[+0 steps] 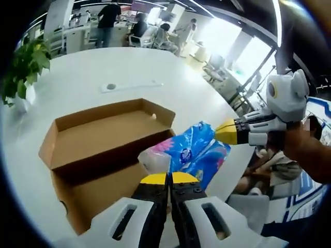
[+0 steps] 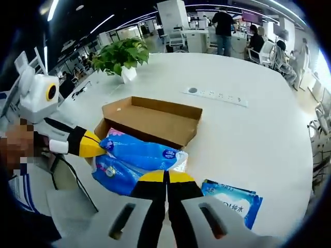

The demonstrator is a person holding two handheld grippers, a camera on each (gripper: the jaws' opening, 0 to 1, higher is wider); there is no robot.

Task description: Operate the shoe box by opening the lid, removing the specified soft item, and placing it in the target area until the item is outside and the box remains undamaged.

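Looking along the left gripper view from its left edge: potted plant (image 1: 23, 67) on the white round table (image 1: 129, 72), then the brown shoe box (image 1: 103, 139), open, lid flap up, interior bare. Just right of the box, a blue soft pack (image 1: 199, 150) with a pink-and-white printed end is raised at the box's near corner. Left gripper (image 1: 169, 178) at the bottom, yellow tips pressed together, nothing visible between them; the pack sits right above the tips, contact not clear. Right gripper (image 1: 227, 132) enters from the right, its yellow tip at the pack's right edge, pinching it; a hand (image 1: 305, 147) holds it.

Right gripper view, left to right: left gripper (image 2: 101, 146) comes in from the left, yellow tip touching the pack's (image 2: 139, 157) end. Plant (image 2: 121, 54) behind. Shoe box (image 2: 155, 121) mid-frame, pack lying against its near side, outside the cavity. Right gripper (image 2: 166, 176) tips closed together at the pack's lower edge. A second blue packet (image 2: 232, 201) lies flat on the table (image 2: 248, 129) to the right.
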